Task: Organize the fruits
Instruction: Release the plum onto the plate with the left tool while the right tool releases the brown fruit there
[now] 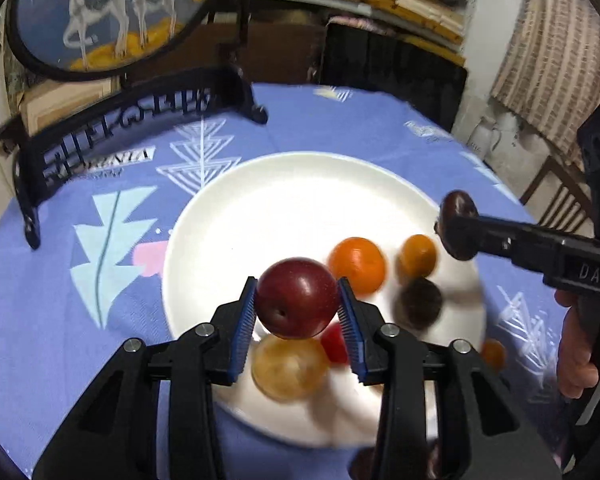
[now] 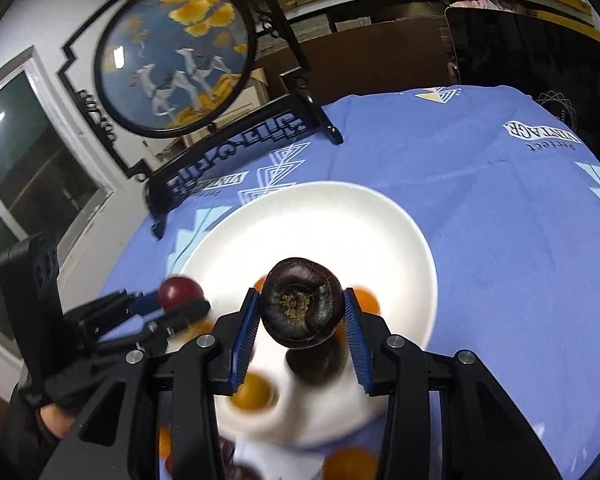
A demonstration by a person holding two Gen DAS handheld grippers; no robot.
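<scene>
My left gripper [image 1: 297, 300] is shut on a red plum [image 1: 296, 297] and holds it above the near part of a white plate [image 1: 284, 200]. My right gripper [image 2: 301, 307] is shut on a dark brown flat fruit [image 2: 300, 300], also above the plate [image 2: 340, 216]. In the left wrist view the right gripper [image 1: 456, 226] comes in from the right with the dark fruit [image 1: 458, 204]. On the plate lie an orange [image 1: 358, 264], a smaller orange fruit [image 1: 417, 258], a dark fruit [image 1: 418, 303], a yellowish fruit [image 1: 290, 368] and a small red one [image 1: 334, 342].
A blue patterned tablecloth [image 1: 80, 300] covers the table. A black stand with a round painted screen [image 2: 176, 60] stands at the far left. Orange fruits [image 2: 350, 463] lie on the cloth near the plate's front edge. A wooden chair [image 1: 560, 188] is at the right.
</scene>
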